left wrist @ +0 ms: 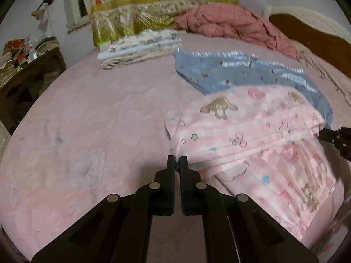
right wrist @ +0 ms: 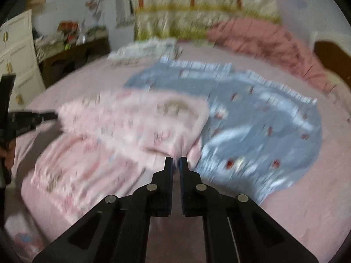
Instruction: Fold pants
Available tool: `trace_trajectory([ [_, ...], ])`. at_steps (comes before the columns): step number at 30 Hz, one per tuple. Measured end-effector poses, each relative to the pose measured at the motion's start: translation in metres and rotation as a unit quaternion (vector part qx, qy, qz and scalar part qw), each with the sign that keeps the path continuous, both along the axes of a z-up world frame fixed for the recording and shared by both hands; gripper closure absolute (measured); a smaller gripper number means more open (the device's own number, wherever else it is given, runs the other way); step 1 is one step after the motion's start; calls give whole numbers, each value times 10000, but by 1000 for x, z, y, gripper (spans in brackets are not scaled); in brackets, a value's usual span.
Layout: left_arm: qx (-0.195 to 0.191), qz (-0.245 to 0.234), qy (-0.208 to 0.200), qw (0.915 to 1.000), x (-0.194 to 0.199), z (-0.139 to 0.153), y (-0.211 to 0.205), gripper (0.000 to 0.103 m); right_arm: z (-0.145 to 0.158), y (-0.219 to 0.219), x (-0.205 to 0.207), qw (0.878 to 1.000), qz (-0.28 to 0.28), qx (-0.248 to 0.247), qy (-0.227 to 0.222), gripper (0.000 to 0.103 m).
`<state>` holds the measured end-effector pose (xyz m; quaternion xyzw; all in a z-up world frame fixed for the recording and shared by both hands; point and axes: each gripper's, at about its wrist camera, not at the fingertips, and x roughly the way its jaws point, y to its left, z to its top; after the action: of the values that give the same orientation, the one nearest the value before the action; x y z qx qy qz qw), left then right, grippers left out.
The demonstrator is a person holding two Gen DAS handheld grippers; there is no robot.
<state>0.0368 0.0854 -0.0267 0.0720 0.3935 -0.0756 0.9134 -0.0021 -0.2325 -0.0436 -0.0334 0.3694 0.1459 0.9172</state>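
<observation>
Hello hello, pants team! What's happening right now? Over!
Left gripper and right gripper both shut on pink pants, one edge each. Blue garment lies partly under them. Over.

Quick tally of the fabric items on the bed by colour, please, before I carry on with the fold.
Pink patterned pants, pinched by both tongs: 1
Blue patterned garment: 1
White folded stack: 1
Dusty-red quilt: 1
Total: 4
</observation>
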Motion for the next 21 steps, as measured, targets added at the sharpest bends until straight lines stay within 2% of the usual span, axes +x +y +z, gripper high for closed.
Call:
trace_trajectory([
  [4, -11, -63, 69, 10000, 1, -5, -1, 96, -3, -9, 2, 9996, 1, 224, 175, 97],
  [6, -147, -122, -12, 9998, -1, 0, 0, 88, 3, -13, -2, 9995, -62, 295, 47, 97],
  [8, -293, -168, -108, 9994, -5, 6, 1, 75, 14, -16, -7, 9990, -185, 322, -245, 97],
  [10, -331, -152, -163, 9992, -6, 8, 1, 73, 19, -13, -9, 9988, -186, 221, -406, 97],
  [17, -306, -101, -8, 9995, 1, 0, -1, 70, -4, -2, 8, 9998, -205, 69, 53, 97],
  [19, -299, -59, 21, 9995, 2, -3, -1, 70, -1, -1, 4, 9998, -197, 33, -21, 94],
  [21, -315, -28, 56, 9995, 3, -5, -1, 70, 4, 1, -1, 9997, -188, 4, -171, 81],
])
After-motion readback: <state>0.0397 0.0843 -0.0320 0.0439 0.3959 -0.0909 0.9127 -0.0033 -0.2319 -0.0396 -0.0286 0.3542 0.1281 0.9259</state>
